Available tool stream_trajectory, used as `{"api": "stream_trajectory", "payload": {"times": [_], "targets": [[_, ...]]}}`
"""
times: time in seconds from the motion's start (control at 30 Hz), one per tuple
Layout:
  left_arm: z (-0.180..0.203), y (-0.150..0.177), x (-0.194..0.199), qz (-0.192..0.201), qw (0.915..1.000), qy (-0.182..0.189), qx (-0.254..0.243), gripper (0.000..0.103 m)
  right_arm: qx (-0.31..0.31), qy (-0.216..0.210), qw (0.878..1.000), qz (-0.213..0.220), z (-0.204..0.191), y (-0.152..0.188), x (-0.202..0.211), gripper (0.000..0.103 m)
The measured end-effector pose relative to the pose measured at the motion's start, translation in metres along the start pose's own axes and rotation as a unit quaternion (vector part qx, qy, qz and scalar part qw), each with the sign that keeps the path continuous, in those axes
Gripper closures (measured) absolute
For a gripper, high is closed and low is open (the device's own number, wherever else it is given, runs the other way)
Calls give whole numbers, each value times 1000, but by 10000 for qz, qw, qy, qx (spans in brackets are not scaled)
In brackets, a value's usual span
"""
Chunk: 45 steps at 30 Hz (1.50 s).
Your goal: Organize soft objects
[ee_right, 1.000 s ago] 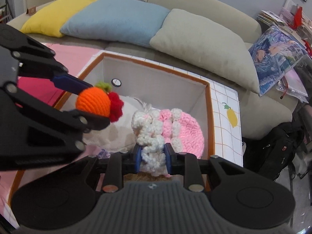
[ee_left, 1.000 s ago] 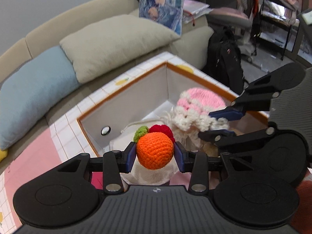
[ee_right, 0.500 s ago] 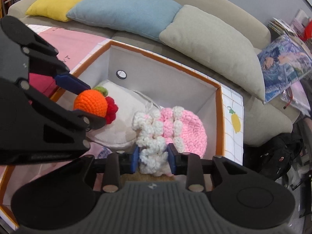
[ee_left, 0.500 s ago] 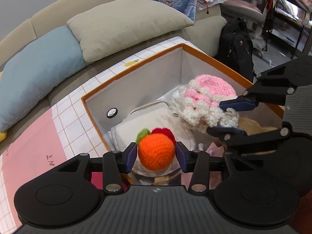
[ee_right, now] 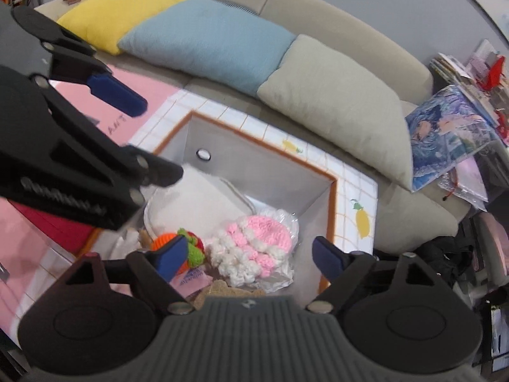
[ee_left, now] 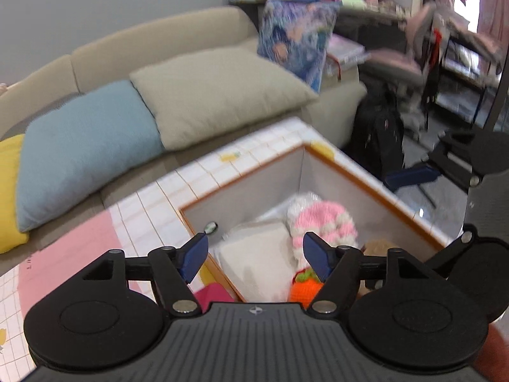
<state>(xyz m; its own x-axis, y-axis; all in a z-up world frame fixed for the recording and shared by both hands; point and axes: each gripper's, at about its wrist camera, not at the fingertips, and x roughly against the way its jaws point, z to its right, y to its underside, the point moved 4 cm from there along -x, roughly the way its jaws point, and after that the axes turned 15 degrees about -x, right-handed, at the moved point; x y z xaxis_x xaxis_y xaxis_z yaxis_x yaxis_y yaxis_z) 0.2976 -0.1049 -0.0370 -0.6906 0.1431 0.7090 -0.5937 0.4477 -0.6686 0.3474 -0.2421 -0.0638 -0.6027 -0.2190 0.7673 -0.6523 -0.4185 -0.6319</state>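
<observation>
- Both sets of jaws stand spread wide and have just been opening; nothing lies between the pads of the left gripper or the right gripper.
- Inside the grey storage box with the orange rim lie the soft things — the orange crochet fruit with its green and red bits, and just beside it the pink-and-white crochet hat in clear wrapping.
- A white pouch lies further back in the box, near the fruit.
- Behind the box, a sofa carries a yellow cushion, a blue cushion and a beige cushion.
</observation>
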Motion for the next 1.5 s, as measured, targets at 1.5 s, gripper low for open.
{"api": "stream_trajectory", "payload": {"times": [1.5], "targets": [[37, 152, 194, 636, 9873, -473, 1375, 22, -2442, 329, 9673, 605, -113, 139, 172, 3]]}}
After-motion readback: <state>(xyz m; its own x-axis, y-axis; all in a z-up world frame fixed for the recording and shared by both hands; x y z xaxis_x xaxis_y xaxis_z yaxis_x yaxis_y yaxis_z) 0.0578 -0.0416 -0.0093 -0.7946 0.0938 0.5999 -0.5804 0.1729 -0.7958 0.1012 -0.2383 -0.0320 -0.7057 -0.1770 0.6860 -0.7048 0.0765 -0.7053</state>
